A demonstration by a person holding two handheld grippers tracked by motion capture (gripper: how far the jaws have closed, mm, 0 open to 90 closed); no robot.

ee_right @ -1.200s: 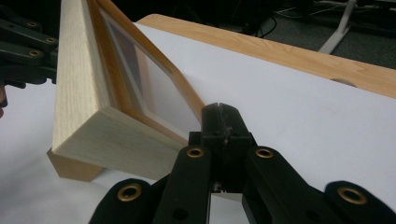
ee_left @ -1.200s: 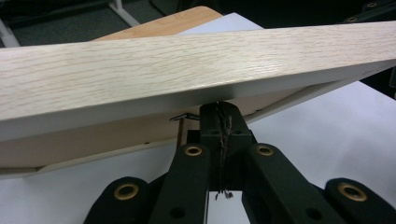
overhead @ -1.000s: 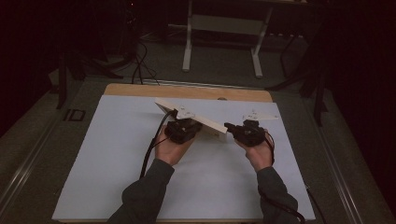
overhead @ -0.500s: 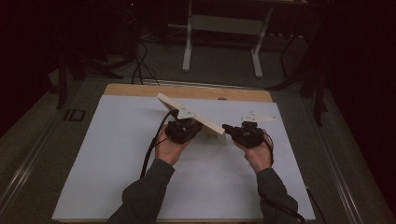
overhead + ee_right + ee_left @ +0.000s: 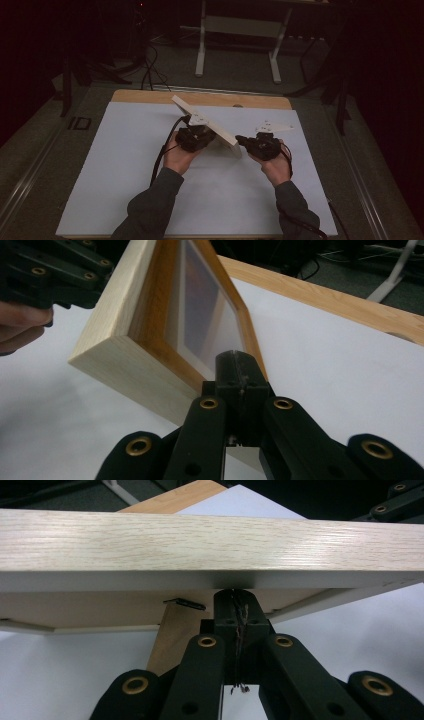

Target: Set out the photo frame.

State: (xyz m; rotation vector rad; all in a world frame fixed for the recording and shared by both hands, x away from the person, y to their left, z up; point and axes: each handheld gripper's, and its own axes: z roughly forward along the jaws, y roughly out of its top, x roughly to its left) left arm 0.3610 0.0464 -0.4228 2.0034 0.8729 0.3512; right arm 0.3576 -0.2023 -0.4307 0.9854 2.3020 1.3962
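Note:
A light wooden picture frame (image 5: 226,138) stands tilted on its edge over the white sheet (image 5: 125,175), between my two grippers. My left gripper (image 5: 204,136) is behind it, jaws shut, and its tip (image 5: 235,596) touches the back just under the frame's top rail (image 5: 200,545). A small black clip (image 5: 185,603) sits on that back. My right gripper (image 5: 240,139) is shut too. Its tip (image 5: 239,361) rests against the inner lip of the frame (image 5: 115,340), on the glass side near the lower corner. Neither pair of jaws has the frame between them.
The sheet covers a wooden table whose bare far edge (image 5: 150,96) shows. Beyond it are a white metal stand (image 5: 202,50) and cables (image 5: 150,70) on the dark floor. Both forearms (image 5: 155,200) come in from the bottom.
The frame has turned slightly, its far end a little higher and farther back and its near end a little lower. Both hands stay where they were.

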